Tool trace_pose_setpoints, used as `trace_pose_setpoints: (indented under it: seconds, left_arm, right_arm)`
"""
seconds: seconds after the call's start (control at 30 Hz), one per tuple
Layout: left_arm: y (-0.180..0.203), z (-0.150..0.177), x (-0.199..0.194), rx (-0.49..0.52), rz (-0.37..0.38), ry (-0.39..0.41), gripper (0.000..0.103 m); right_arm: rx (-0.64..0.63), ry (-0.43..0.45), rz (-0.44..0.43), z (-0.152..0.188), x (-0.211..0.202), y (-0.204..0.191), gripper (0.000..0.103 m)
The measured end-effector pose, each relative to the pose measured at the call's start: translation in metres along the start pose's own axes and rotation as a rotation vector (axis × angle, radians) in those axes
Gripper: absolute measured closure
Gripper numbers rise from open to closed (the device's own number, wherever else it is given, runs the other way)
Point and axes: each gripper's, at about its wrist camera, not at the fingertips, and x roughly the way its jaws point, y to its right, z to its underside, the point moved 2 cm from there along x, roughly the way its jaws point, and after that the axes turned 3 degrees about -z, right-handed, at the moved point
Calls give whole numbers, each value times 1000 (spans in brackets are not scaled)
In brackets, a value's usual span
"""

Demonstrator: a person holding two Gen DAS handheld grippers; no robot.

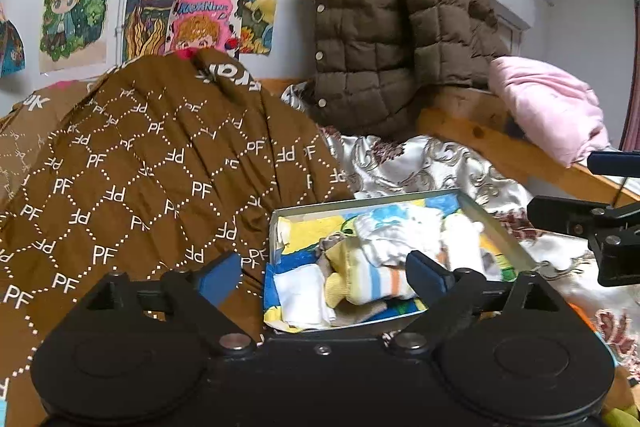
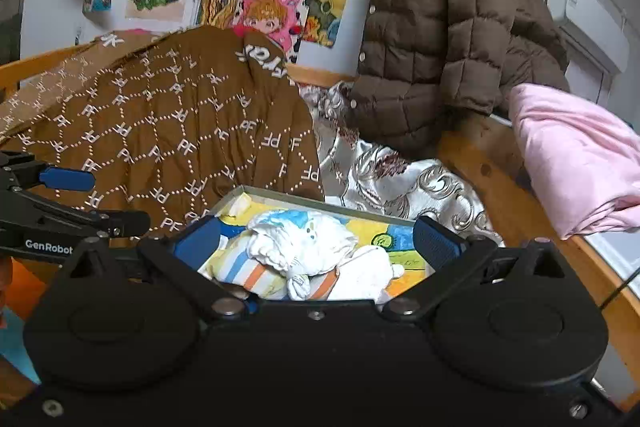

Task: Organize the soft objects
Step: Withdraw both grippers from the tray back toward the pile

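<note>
A shallow box [image 1: 502,227] with a colourful drawn lining lies on the bed and holds several small socks: a striped yellow, blue and orange one [image 1: 372,281], white ones [image 1: 384,239] and a folded white cloth [image 1: 300,293]. The box [image 2: 280,195] and the white socks [image 2: 316,247] also show in the right wrist view. My left gripper [image 1: 326,273] is open and empty, hovering at the box's near left side. My right gripper [image 2: 318,241] is open and empty, over the box's near edge.
A brown quilt with a PF pattern [image 1: 132,167] is heaped left of the box. A silver patterned sheet [image 1: 424,163] covers the bed. A brown puffer jacket [image 1: 392,27] hangs behind. A pink cloth [image 1: 552,103] lies on the wooden bed rail [image 1: 460,131].
</note>
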Motion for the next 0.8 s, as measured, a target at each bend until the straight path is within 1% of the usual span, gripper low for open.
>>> trace_pose_setpoints:
  seconds: [0.23, 0.47, 0.57, 0.8]
  left_arm:
    - [11, 5, -41, 25, 23, 12, 9]
    - [22, 15, -81, 74, 44, 17, 7]
    - [26, 21, -96, 91, 47, 16, 7]
    - [38, 41, -128, 137, 64, 7, 6]
  right_arm:
    - [-21, 35, 0, -9, -60, -8, 1]
    - [-23, 66, 3, -11, -113, -15, 1]
    - [-18, 80, 8, -6, -140, -17, 1]
    - [0, 78, 11, 13, -194, -19, 1]
